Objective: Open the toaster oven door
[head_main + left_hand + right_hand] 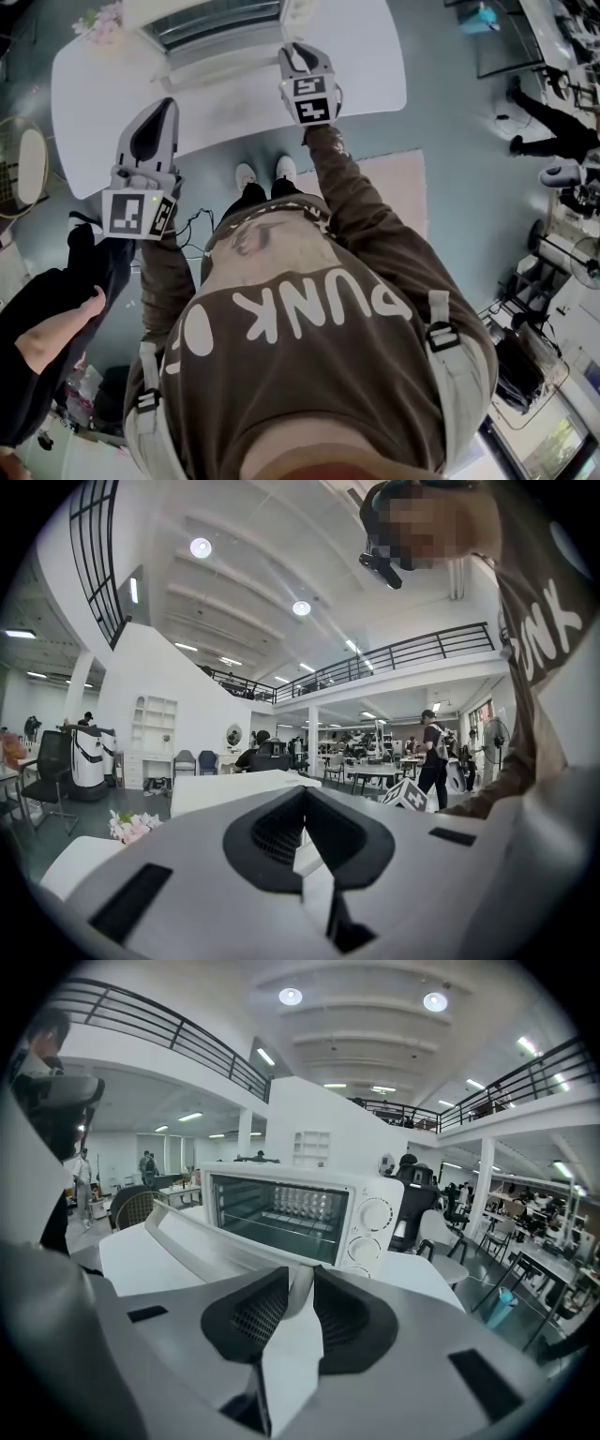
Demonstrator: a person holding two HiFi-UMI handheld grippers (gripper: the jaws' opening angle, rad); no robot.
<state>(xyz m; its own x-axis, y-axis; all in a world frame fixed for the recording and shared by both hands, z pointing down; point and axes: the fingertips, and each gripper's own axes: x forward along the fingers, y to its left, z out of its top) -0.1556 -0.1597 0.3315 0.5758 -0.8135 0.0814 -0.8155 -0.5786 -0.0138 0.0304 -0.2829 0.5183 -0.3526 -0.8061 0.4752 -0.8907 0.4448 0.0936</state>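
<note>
Presently, the door handle (220,1244) is clamped in the right gripper (300,1283); a steady downward pull is judged necessary next.

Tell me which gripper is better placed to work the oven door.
Right. The right gripper is at the door handle, which runs between its jaws. The left gripper hangs back at the table edge, and its view misses the oven.
</note>
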